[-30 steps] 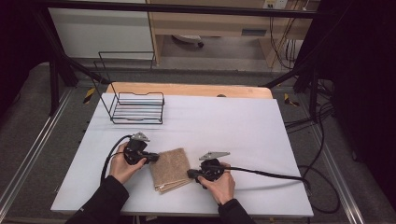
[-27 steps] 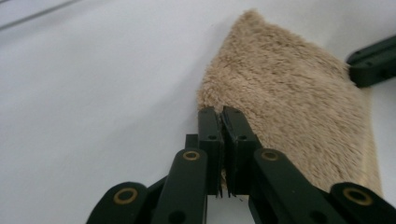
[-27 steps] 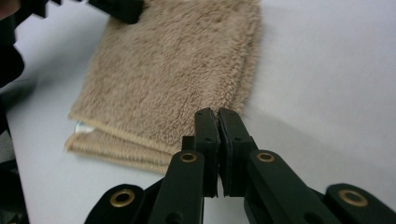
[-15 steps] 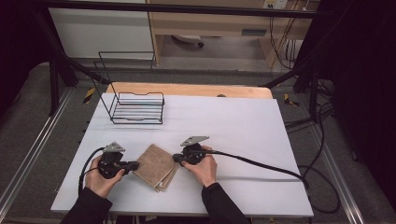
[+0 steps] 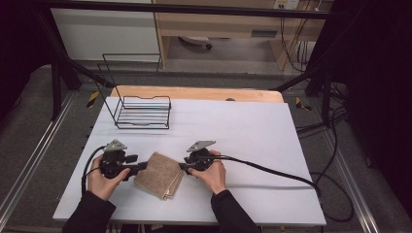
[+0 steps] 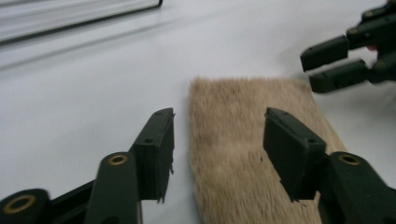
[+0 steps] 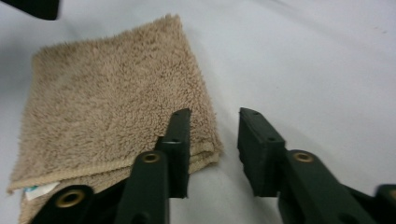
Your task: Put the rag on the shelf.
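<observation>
White table carries a folded towel, apparently layered, and wire rack.

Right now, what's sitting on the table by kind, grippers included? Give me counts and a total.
Folded tan towel: 1
Black wire rack: 1
Hand-held grippers: 2, the left gripper and the right gripper, both open at opposite sides of the towel
Total: 4
</observation>
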Available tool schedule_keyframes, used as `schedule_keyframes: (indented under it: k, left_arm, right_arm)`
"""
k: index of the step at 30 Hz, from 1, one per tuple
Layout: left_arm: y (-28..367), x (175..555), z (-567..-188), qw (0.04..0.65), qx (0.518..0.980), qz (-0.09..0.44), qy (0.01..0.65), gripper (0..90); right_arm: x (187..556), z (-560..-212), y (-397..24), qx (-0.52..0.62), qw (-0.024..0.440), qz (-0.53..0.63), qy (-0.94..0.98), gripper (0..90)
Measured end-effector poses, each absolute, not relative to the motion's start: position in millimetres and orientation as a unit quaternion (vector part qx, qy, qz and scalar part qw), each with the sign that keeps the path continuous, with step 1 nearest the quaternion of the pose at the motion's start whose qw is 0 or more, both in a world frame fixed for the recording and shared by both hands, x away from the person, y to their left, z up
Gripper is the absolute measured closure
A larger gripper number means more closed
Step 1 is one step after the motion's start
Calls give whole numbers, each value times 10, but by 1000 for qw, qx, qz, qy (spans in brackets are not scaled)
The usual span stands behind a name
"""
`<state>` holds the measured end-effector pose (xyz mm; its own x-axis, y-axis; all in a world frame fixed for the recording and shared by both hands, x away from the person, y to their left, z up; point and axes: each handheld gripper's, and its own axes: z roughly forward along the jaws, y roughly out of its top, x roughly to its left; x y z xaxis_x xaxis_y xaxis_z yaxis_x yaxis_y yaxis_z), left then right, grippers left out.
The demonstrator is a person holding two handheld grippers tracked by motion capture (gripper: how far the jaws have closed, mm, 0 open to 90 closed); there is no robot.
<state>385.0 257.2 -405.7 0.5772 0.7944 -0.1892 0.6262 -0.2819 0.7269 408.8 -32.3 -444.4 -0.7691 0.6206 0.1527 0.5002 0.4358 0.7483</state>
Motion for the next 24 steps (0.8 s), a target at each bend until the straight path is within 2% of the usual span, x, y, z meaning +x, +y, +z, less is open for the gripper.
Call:
schedule_keyframes:
  k: [6, 12, 17, 24]
  left_arm:
    - [2426, 4209, -4177, 386, 802, 91, 445, 418]
    - [2349, 4345, -4348, 375, 813, 77, 439, 506]
    - [2325, 4409, -4450, 374, 820, 57, 429, 572]
    - [2309, 4403, -4455, 376, 824, 38, 422, 727]
  right_arm:
    - [4013, -4370, -497, 342, 78, 435, 829, 427]
    - [3944, -4335, -632, 348, 78, 438, 825, 316]
    - [3927, -4334, -628, 362, 67, 446, 816, 285]
    - [3991, -4423, -559, 396, 52, 454, 797, 315]
